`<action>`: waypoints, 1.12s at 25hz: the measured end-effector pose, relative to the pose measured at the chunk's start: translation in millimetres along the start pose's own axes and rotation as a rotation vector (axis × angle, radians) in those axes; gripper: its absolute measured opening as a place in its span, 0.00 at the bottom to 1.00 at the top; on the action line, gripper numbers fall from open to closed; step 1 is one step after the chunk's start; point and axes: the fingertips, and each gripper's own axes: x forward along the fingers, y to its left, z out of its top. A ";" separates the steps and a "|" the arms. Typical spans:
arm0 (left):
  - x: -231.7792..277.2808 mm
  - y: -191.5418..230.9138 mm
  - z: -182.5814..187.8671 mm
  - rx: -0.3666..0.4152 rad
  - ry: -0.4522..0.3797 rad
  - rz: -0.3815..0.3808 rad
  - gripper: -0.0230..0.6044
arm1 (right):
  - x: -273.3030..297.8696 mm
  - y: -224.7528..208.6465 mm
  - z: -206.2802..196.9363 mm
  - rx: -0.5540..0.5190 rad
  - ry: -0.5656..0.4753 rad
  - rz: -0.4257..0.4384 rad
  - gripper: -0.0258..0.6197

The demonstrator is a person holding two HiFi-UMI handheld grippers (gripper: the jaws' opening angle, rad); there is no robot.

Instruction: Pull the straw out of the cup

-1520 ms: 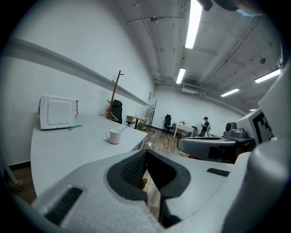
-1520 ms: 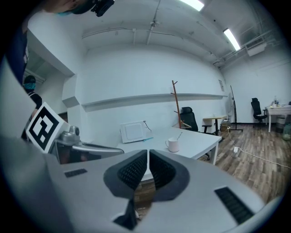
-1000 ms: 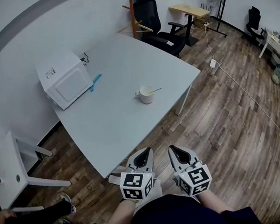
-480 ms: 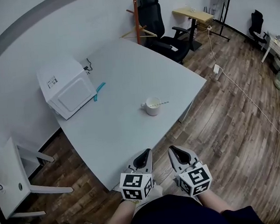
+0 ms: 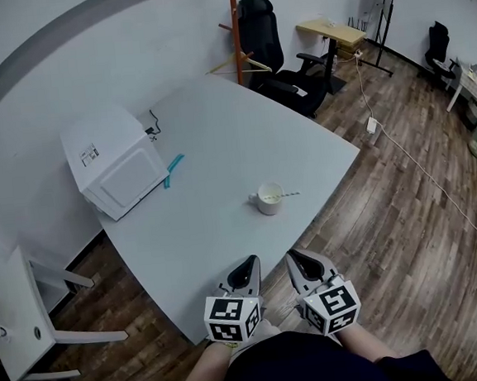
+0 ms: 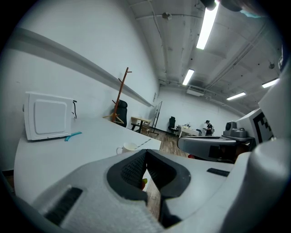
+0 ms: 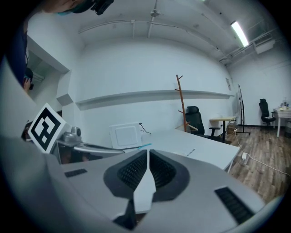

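Observation:
A white cup (image 5: 268, 199) stands on the grey table (image 5: 218, 146) near its right edge, with a straw (image 5: 289, 195) sticking out of it to the right. In the left gripper view the cup (image 6: 129, 147) and the straw (image 6: 145, 142) lie well beyond the jaws. My left gripper (image 5: 247, 264) and right gripper (image 5: 296, 257) hang side by side off the table's near corner, short of the cup. Both are shut with nothing between the jaws. In the right gripper view only the straw (image 7: 190, 152) shows above the right jaw.
A white microwave (image 5: 114, 166) sits at the table's left side, with a small blue object (image 5: 171, 165) beside it. A black office chair (image 5: 280, 45) and a wooden coat stand (image 5: 234, 28) are behind the table. A white side table (image 5: 17, 313) stands at lower left. A cable (image 5: 418, 153) runs across the wooden floor.
The view has closed in on the table, so the cup sits lower in the head view and nearer my grippers. Both grippers stay shut. The person at lower left has left the frame.

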 end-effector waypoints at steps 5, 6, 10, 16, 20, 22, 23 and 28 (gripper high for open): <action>7.3 14.1 4.4 0.003 0.001 -0.001 0.07 | 20.1 0.8 3.8 -0.001 -0.001 0.007 0.09; 8.2 17.4 4.8 0.001 0.001 -0.001 0.07 | 23.9 1.6 4.4 -0.001 0.000 0.009 0.09; 11.4 28.3 6.0 0.000 0.005 -0.001 0.07 | 37.2 1.9 2.6 0.001 0.012 0.010 0.09; 12.5 42.4 6.5 -0.003 0.009 0.003 0.07 | 51.1 1.0 5.6 0.004 0.002 -0.004 0.09; 14.9 46.3 4.2 -0.011 0.015 0.005 0.07 | 54.4 -4.1 1.1 0.010 0.014 -0.016 0.09; 16.3 46.6 3.2 -0.014 0.020 0.006 0.07 | 56.2 -7.7 -1.8 0.011 0.024 -0.021 0.09; 17.1 46.7 3.0 -0.015 0.022 0.007 0.07 | 57.4 -9.6 -3.2 0.014 0.029 -0.022 0.09; 28.4 49.3 5.9 -0.010 0.014 0.006 0.07 | 68.0 -23.0 -4.4 0.015 0.037 -0.018 0.10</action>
